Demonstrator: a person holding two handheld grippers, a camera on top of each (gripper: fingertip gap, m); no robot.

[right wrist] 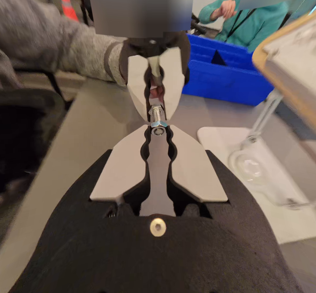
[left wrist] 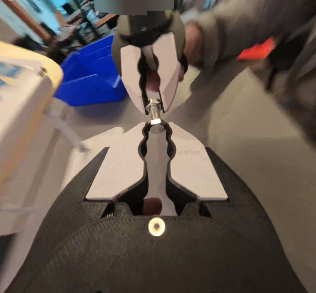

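Here, bolt head between left fingers, nut between right fingers

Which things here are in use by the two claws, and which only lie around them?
In use:
- silver threaded steel bolt, hex head clamped in left claw
- silver hex nut on its thread, clamped in right claw

Lying about:
- blue plastic bin
- white flat stand base with clear arm
- grey table
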